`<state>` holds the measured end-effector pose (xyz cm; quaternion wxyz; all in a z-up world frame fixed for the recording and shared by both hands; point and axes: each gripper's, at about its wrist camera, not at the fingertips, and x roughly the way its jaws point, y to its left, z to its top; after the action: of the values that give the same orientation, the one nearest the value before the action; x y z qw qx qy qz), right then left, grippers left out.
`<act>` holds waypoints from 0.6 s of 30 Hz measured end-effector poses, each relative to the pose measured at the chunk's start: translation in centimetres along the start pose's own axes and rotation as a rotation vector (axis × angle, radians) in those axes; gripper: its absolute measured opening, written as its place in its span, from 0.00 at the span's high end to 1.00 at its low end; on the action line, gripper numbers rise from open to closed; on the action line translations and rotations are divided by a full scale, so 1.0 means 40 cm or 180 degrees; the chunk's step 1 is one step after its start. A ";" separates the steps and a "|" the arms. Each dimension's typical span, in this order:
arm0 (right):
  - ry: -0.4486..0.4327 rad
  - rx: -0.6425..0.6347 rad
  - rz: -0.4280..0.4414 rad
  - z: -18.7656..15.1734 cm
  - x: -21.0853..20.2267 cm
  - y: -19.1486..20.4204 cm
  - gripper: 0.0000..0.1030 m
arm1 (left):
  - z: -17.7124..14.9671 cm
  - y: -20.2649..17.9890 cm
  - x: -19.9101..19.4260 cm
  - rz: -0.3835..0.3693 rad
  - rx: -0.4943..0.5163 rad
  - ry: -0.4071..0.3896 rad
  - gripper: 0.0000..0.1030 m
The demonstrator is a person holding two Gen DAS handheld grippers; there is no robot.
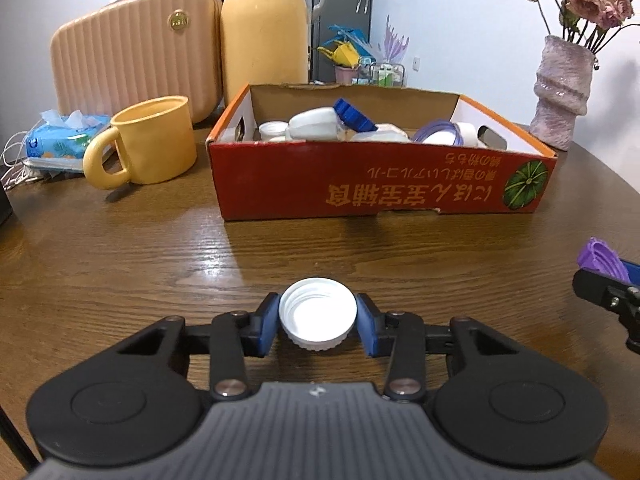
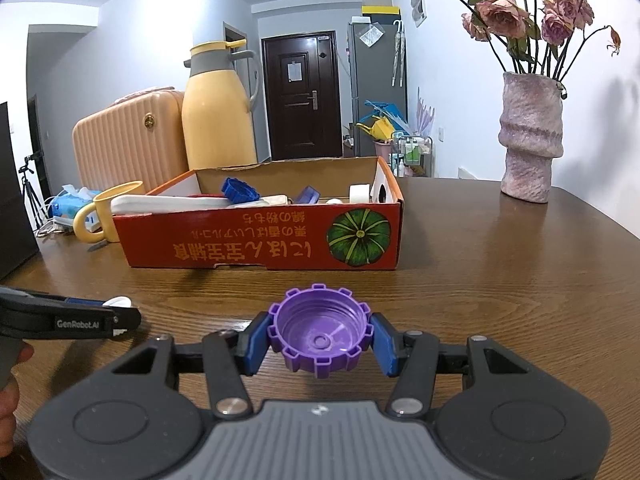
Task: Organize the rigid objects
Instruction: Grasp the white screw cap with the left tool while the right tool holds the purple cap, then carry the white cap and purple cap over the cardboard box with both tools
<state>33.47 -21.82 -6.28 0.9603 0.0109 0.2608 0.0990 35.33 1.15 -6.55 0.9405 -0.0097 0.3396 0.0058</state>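
A white screw cap [image 1: 318, 314] lies open side up on the wooden table [image 1: 140, 264], and the blue pads of my left gripper [image 1: 318, 312] press on both of its sides. My right gripper [image 2: 320, 338] is shut on a purple toothed cap [image 2: 320, 330], open side up, just above the table. Each gripper shows at the edge of the other's view: the right gripper [image 1: 600, 280] with the purple cap [image 1: 600, 258], and the left gripper [image 2: 120, 314] with the white cap [image 2: 119, 302]. Behind both stands a red cardboard box [image 1: 380, 184] that holds several white and blue lids.
Left of the box are a yellow mug [image 1: 152, 140], a tissue pack [image 1: 64, 136], a pink ribbed case [image 1: 136, 48] and a tall yellow thermos [image 1: 264, 28]. A purple vase [image 2: 530, 136] with dried roses stands at the back right. A hand [image 2: 10, 396] holds the left gripper.
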 end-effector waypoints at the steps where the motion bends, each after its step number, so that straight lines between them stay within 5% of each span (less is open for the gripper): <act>1: -0.0004 0.0002 0.0003 -0.001 0.000 0.001 0.49 | 0.000 -0.001 -0.006 -0.0003 0.0007 -0.0026 0.60; 18: -0.0130 0.0072 0.0067 0.014 -0.020 0.042 0.49 | 0.027 0.005 -0.129 -0.0170 -0.0058 -0.0518 0.60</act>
<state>32.77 -20.30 -5.28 0.9641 0.0265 0.2420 0.1059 32.06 1.34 -2.43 0.9647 -0.0268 0.2616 -0.0154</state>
